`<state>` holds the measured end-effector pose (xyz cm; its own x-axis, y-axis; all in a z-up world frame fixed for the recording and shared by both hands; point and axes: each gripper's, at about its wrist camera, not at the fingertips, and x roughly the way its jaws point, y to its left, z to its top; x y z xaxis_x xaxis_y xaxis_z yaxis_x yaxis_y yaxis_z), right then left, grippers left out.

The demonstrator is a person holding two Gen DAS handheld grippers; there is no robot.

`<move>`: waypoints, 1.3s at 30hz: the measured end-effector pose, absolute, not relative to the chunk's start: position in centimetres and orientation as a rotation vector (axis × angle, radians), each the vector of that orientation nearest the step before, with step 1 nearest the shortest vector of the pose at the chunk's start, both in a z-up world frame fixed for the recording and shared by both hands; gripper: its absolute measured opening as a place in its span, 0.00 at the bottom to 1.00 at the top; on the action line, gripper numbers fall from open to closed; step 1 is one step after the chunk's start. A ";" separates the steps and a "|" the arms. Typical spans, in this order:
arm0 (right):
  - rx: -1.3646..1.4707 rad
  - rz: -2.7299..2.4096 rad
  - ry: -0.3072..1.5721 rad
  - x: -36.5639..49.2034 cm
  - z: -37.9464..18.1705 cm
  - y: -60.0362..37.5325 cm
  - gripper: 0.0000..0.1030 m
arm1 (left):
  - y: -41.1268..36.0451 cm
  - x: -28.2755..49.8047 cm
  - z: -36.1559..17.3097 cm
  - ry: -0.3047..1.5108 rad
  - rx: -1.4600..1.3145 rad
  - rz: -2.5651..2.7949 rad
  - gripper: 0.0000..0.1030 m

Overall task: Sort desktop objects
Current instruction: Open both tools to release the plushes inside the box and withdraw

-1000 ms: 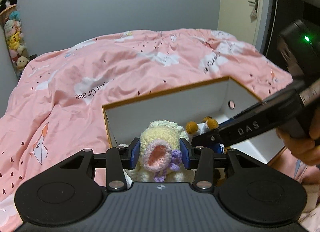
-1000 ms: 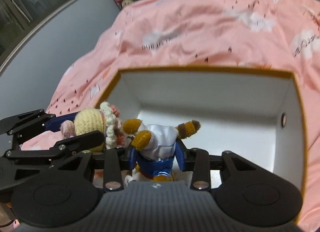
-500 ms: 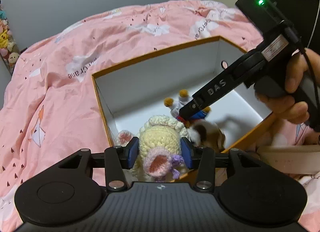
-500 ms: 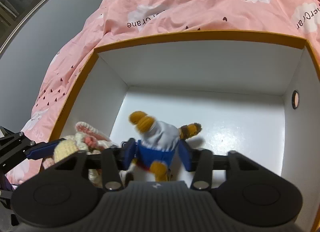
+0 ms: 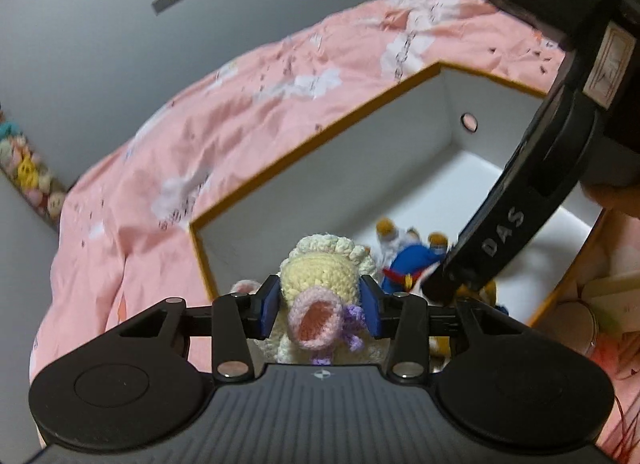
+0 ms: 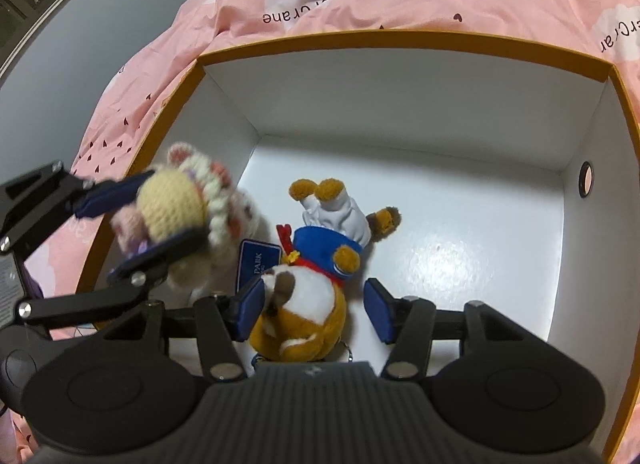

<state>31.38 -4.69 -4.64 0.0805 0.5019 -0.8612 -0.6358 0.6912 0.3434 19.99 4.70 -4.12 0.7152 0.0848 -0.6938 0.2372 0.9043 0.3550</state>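
Left wrist view: a crocheted doll (image 5: 320,288), knitted of cream and pale yellow yarn with a pink ear and a purple bow, is clenched between the blue pads of the left gripper (image 5: 319,302) at 6 o'clock, over the near corner of the box (image 5: 304,143). The box is rectangular, with smooth white walls and an orange rim, and is set on a pink bed cover (image 5: 200,135). At 3 o'clock a black arm lettered "DAS" is seen, part of the right gripper's body.

Right wrist view: a fuzzy brown-and-white plush dog (image 6: 308,304) in a blue coat and white trousers is laid on the glossy white floor of the box, at 6 o'clock. The right gripper (image 6: 316,310) has just been opening; its pads are apart from the dog lying between them. A blue tag (image 6: 258,262) reading "PARK" is seen beside the dog. "Crane" is printed on the cover.
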 end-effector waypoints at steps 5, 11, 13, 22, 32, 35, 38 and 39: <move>-0.132 0.865 1.251 31.3 -4.9 -4.7 0.54 | 5.0 19.4 -4.3 0.813 0.440 -0.129 0.48; -0.129 0.871 1.289 31.6 -5.0 -4.8 0.53 | 8.3 18.9 -3.0 0.959 0.252 -0.223 0.51; -0.142 0.869 1.286 31.5 -4.8 -4.7 0.53 | 9.1 18.8 -2.6 0.977 0.197 -0.238 0.51; -0.146 0.858 1.305 31.6 -4.9 -4.7 0.53 | 10.7 20.9 -1.4 1.013 0.053 -0.231 0.51; -0.118 0.909 1.330 31.6 -5.4 -3.8 0.41 | 9.4 21.9 -3.5 1.097 0.040 -0.205 0.38; -0.092 0.932 1.356 31.7 -5.6 -3.5 0.38 | 9.8 21.6 -3.3 1.096 0.032 -0.196 0.35; -0.096 0.946 1.350 31.5 -5.5 -3.3 0.37 | 9.8 21.4 -3.3 1.090 0.038 -0.201 0.35; -0.101 0.947 1.346 31.4 -5.5 -3.2 0.37 | 9.8 21.4 -3.4 1.088 0.040 -0.202 0.35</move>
<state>31.42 -3.23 -5.54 -0.0743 0.5186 -0.8518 -0.6267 0.6401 0.4444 21.38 9.80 -3.35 0.4479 -0.1434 -0.8825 0.1826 0.9809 -0.0667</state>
